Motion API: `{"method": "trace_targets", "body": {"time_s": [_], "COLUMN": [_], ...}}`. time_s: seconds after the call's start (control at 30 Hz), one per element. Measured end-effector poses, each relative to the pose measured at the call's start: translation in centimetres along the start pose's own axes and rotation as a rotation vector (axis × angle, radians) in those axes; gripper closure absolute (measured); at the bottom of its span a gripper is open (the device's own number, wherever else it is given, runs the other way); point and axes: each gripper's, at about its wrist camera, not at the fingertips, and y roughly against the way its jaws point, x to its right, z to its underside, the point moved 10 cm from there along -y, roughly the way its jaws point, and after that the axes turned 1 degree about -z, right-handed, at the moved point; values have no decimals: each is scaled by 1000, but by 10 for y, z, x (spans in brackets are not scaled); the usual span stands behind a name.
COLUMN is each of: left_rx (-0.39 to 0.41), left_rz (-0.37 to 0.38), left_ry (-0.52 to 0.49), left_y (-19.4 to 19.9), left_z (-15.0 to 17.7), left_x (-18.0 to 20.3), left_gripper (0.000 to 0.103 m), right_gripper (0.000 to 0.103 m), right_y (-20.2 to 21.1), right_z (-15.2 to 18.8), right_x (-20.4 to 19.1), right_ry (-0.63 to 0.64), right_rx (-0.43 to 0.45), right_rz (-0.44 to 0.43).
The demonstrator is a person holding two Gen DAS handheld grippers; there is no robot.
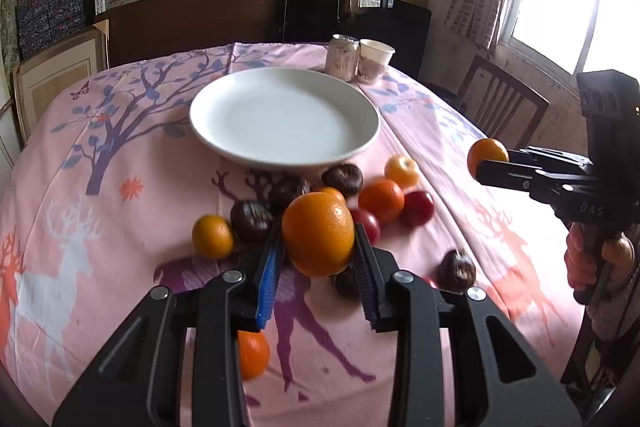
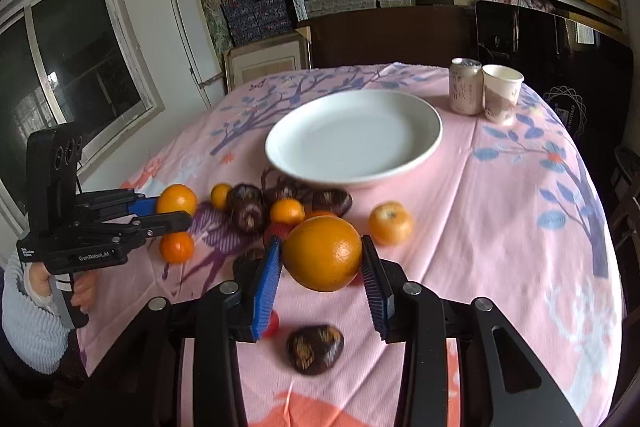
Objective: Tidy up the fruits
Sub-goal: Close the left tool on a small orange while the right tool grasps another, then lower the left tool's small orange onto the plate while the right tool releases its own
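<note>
My left gripper point(image 1: 318, 231) is shut on a large orange point(image 1: 318, 247), held just above the pink tablecloth. In the right wrist view the same gripper point(image 2: 174, 211) shows at the left with its orange point(image 2: 176, 199). My right gripper point(image 2: 321, 243) is shut on another orange point(image 2: 322, 255); the left wrist view shows that gripper point(image 1: 494, 161) at the right with its orange point(image 1: 486, 151) in the air. A white plate point(image 1: 240, 143) lies bare beyond the fruit. Small oranges point(image 1: 212, 237), red fruits point(image 1: 418, 207) and dark brown fruits point(image 1: 252, 221) lie loose in front of the plate.
A drink can point(image 1: 342, 59) and a paper cup point(image 1: 374, 61) stand behind the plate. A wooden chair point(image 1: 504, 107) stands at the table's right side. One dark fruit point(image 2: 314, 349) lies near the front edge. Shelves of boxes fill the back wall.
</note>
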Motion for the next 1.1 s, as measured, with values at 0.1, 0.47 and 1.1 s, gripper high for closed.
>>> {"method": "trace_targets", "body": {"time_s": [0.1,0.47,1.1], "left_rx": [-9,-84,59], "left_rz": [-41,-54,-193], "left_ry": [19,37,89], "left_y": [-29,-110,-5], "left_z": [-26,-65,-2], "left_x": [-15,-34,-75], "left_gripper": [70,69,31], "right_gripper": [63,54,15], "right_y": [-31,-122,-32], "right_z": [-32,-61,-30], "right_x": [9,54,85], "right_ry": [-20,-59,-233], "right_rx": [7,-47,157], "right_rz": [5,91,121]}}
